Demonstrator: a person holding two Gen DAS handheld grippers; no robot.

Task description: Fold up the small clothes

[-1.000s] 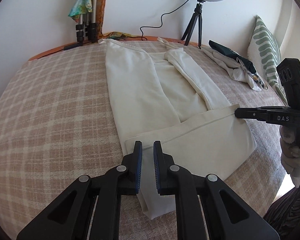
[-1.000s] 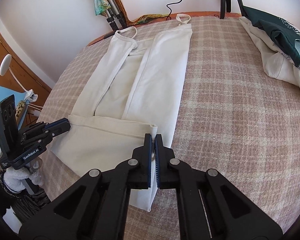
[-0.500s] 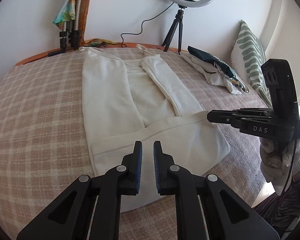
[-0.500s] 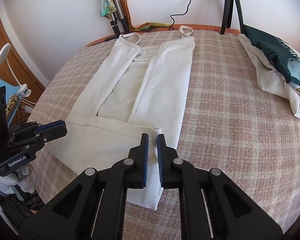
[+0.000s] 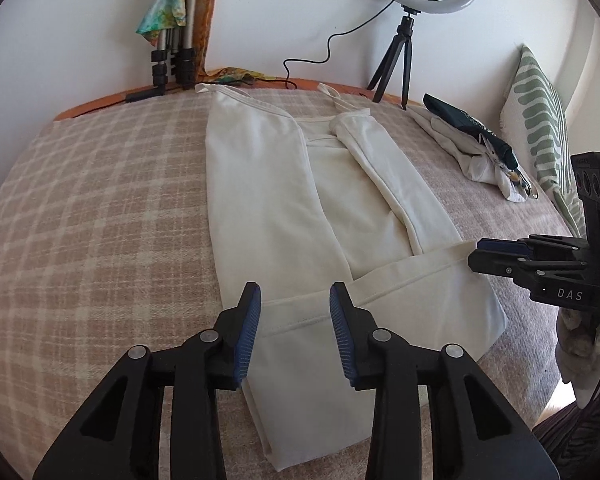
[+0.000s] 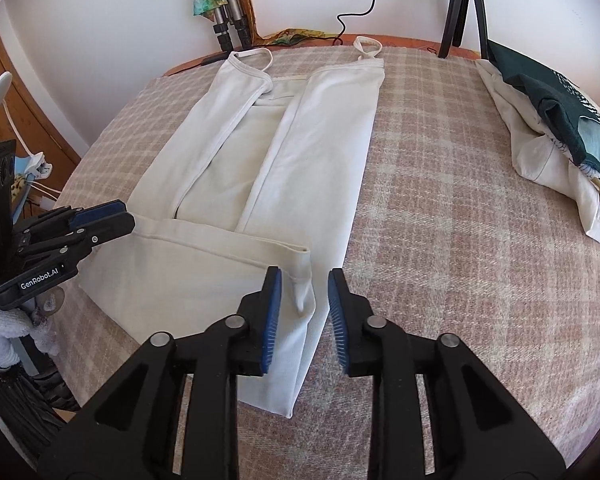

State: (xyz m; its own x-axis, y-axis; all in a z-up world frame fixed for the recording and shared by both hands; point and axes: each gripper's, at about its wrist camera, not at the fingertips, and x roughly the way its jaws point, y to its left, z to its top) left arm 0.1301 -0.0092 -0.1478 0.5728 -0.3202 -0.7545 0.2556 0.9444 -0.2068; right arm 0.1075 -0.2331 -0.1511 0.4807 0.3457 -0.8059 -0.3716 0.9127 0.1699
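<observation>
Garment (image 5: 300, 216) under both gaping claws

The right gripper (image 5: 500, 256), seen from the left wrist view, carries the white letters "DAS" on its black body. The left gripper (image 6: 96, 220), seen from the right wrist view, has a small white label with "GenRobot.AI" on its black side. No other writing is readable.
</observation>
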